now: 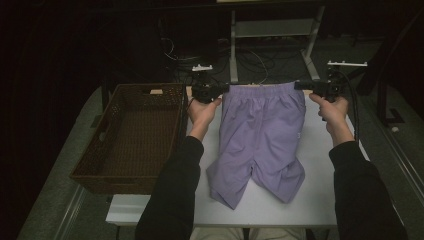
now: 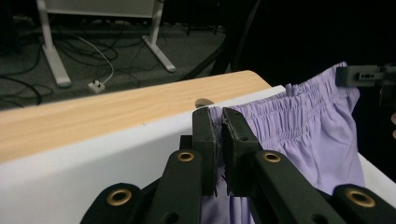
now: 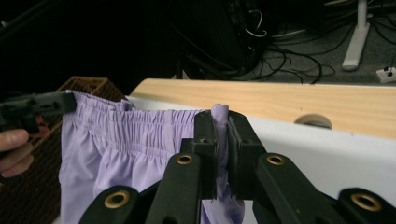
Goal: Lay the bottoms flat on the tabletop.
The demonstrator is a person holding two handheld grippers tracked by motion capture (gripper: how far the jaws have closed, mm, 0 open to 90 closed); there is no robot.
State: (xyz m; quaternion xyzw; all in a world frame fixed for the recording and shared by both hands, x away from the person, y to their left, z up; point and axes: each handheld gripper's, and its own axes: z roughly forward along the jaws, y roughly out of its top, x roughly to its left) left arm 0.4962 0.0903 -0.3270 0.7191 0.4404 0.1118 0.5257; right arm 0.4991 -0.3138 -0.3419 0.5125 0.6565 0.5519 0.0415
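On the surface point(image 1: 320, 200) in front of you, the shorts point(image 1: 260, 140) lie near the middle, waistband at the far edge and both legs pointing back toward you. Your left gripper point(image 1: 222, 89) sits at the waistband's left corner and your right gripper point(image 1: 300, 85) at its right corner, each clamped on the fabric there, so the waistband spans between them. The basket point(image 1: 125, 135) stands to the left of the shorts, just beside your left forearm, its near end overhanging the surface's left side. Beyond the far edge, table legs point(image 1: 312, 45) and loose cables point(image 1: 255, 60) lie on the floor behind the shorts.
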